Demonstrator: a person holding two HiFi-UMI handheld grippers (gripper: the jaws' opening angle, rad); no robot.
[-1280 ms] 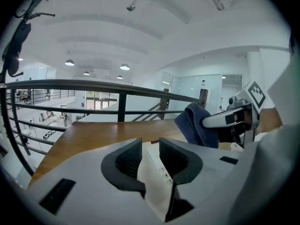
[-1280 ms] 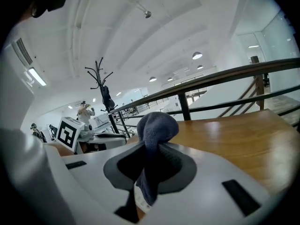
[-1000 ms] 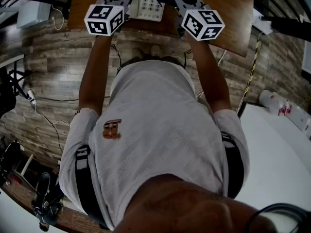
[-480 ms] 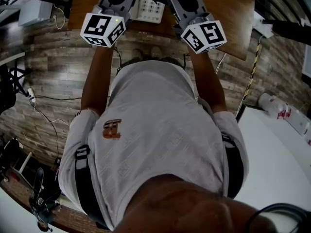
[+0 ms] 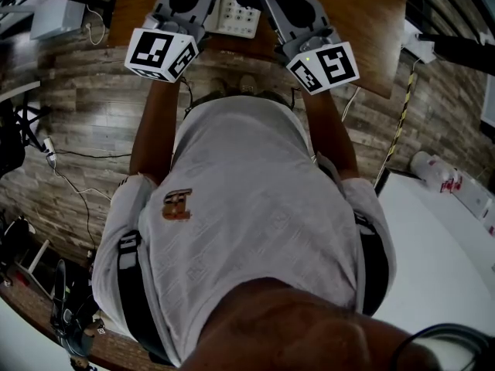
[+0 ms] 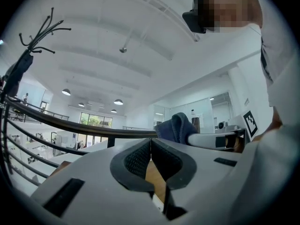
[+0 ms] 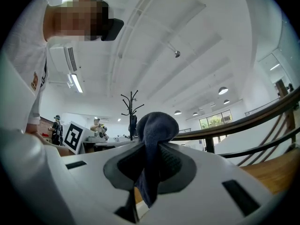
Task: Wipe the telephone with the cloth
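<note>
A white telephone (image 5: 240, 10) lies on the wooden table (image 5: 371, 22) at the top of the head view, between my two grippers and partly covered by them. My left gripper (image 6: 150, 146) is shut, its dark pads (image 6: 136, 161) pressed together with nothing between them. My right gripper (image 7: 152, 149) is shut on a dark blue cloth (image 7: 154, 135), which bulges above the pads and hangs below them. The same cloth (image 6: 176, 127) shows to the right in the left gripper view. Both gripper cameras tilt upward toward the ceiling, so neither one shows the telephone.
The person stands at the table's near edge over a wood-plank floor with loose cables (image 5: 77, 192). A white table (image 5: 448, 230) with a bottle (image 5: 437, 165) is at the right. A dark railing (image 6: 70, 125) and a coat stand (image 7: 131, 102) lie beyond.
Both marker cubes have turned and shifted slightly outward and down in the head view. The grippers now cover more of the telephone.
</note>
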